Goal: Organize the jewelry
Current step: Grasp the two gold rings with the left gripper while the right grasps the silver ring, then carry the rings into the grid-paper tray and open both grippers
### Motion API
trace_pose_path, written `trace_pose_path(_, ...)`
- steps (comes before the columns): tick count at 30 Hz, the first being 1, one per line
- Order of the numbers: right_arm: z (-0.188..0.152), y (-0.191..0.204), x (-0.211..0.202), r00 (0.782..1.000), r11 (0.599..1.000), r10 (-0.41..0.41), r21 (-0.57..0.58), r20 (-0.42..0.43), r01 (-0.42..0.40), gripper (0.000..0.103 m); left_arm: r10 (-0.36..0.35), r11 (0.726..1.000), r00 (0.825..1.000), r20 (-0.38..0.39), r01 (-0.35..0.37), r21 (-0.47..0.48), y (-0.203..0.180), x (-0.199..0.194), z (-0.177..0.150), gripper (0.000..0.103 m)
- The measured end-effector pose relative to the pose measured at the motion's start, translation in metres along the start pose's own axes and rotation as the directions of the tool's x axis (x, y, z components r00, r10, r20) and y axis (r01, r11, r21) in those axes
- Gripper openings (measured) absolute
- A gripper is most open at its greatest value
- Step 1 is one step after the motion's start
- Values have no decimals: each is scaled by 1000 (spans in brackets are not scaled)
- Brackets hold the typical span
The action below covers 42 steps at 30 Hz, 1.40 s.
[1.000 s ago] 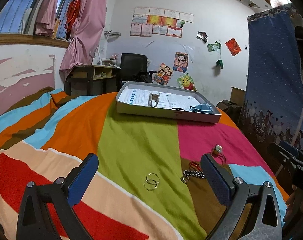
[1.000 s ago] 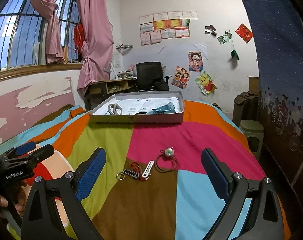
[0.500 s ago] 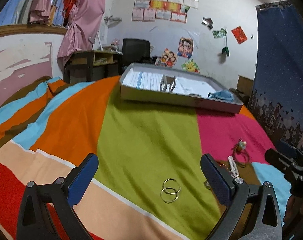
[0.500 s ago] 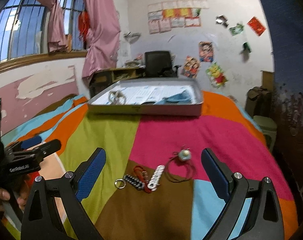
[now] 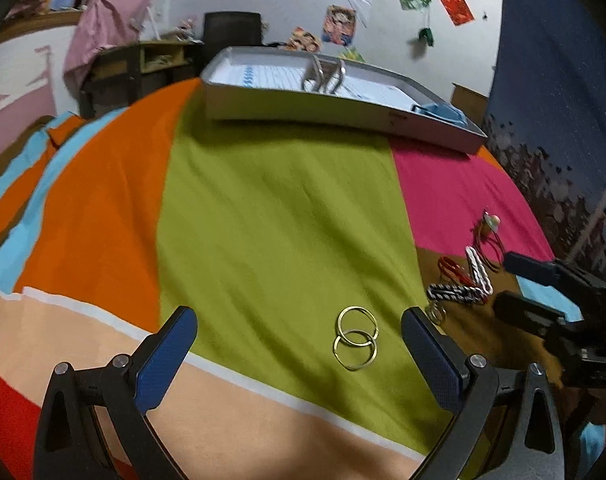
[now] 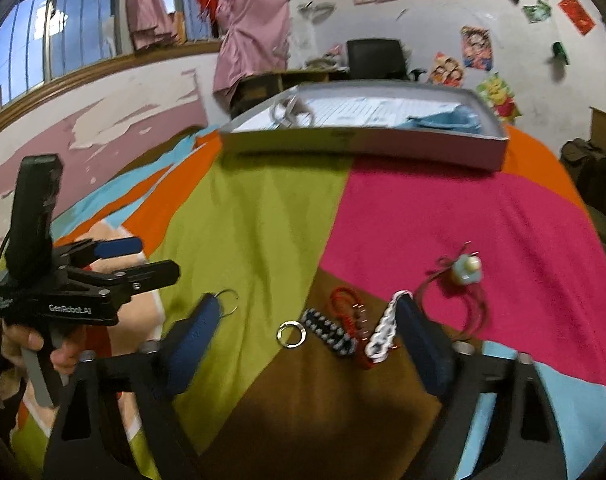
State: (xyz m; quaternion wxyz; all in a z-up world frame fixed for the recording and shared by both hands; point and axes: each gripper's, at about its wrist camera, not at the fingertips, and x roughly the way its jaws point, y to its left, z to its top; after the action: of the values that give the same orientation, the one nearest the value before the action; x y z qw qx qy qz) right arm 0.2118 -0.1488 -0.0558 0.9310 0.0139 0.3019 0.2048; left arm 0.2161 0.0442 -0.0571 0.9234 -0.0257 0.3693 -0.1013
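Only in the left wrist view: two linked gold rings point(image 5: 355, 337) whole, on the green stripe of the bedspread point(image 5: 271, 216), between the spread fingers of the left tool point(image 5: 299, 340), nearer the right one. Only in the right wrist view: a silver key ring point(image 6: 291, 334), black-and-white strap point(image 6: 330, 332), red cord point(image 6: 349, 306), white braid point(image 6: 385, 330), one pendant point(image 6: 467, 271). Right tool point(image 6: 307, 338) spread wide around these. One grey tray point(image 6: 363, 142) beyond.

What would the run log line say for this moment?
left gripper: open, above gold rings | right gripper: open, over braided bracelets | tray: far
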Motion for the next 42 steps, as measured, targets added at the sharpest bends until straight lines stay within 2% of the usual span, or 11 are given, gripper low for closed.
trace_pose_path(5,-5,7,18,996,999,43,-15,-72,-44,53,-82,995,994,-72,86,51,-5,9,2,76)
trace_pose_path(9,-7,14,32,989,998,58,-29,-133,-62,45,-138,986,980,-143,150,77,-11,22,4,60)
trace_pose_path(12,-11,18,41,984,998,54,-35,-171,-61,43,-163,981,968,-192,180,73,-13,32,7,48)
trace_pose_path(14,-12,19,49,978,998,53,-32,-200,-60,40,-170,980,959,-227,189,66,-14,40,8,40)
trace_pose_path(19,-15,15,61,969,998,56,3,-242,-57,37,-188,979,935,-301,203,20,-14,59,10,32)
trace_pose_path(21,-15,15,66,966,998,61,15,-252,-60,37,-183,979,930,-318,200,22,-16,64,11,27)
trace_pose_path(23,-15,15,69,964,998,68,26,-256,-64,37,-179,980,927,-329,198,26,-18,67,10,16)
trace_pose_path(25,-14,16,73,963,997,70,33,-259,-64,32,-154,983,925,-347,178,38,-22,71,11,10)
trace_pose_path(31,-14,19,81,961,998,57,42,-270,-47,18,-175,974,915,-363,215,71,-37,71,9,4)
trace_pose_path(34,-15,19,81,964,998,58,46,-261,-48,18,-180,972,917,-356,221,78,-39,67,10,4)
trace_pose_path(42,-17,13,52,981,995,83,69,-177,-72,18,-180,979,942,-283,200,44,-32,44,25,4)
